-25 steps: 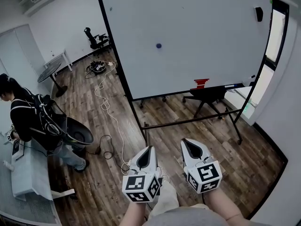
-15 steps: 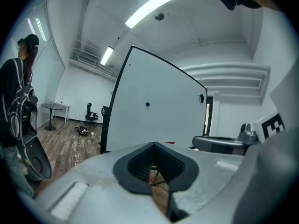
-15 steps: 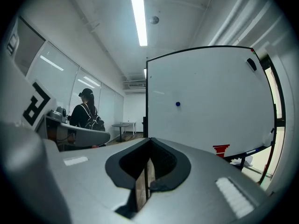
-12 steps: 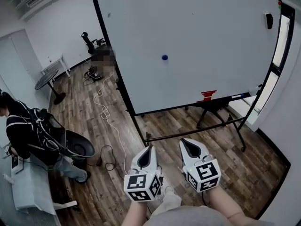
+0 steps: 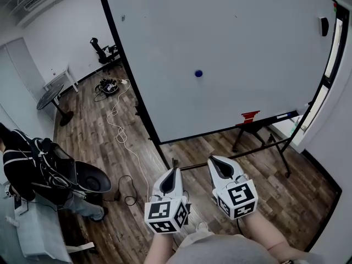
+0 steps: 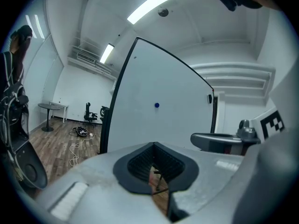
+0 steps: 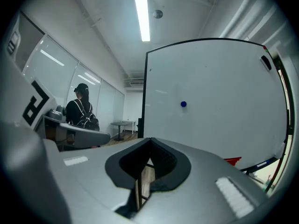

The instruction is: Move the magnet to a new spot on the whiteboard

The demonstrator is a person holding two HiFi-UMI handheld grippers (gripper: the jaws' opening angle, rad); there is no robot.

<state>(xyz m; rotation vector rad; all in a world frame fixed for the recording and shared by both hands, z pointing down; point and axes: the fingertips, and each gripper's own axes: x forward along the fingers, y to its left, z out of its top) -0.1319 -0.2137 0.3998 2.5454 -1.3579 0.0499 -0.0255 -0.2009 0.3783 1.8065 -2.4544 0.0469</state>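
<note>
Right now our left gripper (image 5: 175, 172) and right gripper (image 5: 215, 161), both pressed together and empty, hang well short of the whiteboard (image 5: 258, 32), whose blue magnet (image 5: 198, 73) sits about midway between its side edges; reaching it with jaws unopened, we would likely shove it, not pinch it.

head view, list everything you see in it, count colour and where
whiteboard: 1, white with black frame, upright ahead
magnet: 1, blue, on the whiteboard, right of centre
red object: 1, red, at the board's bottom edge, right side
cable: 1, white, trailing on the wood floor left of the board
round table: 1, dark, far left
person: 1, dark top, left edge
left claw: 1, grey-white, bottom centre, shut, empty
right claw: 1, grey-white, beside it, shut, empty
</note>
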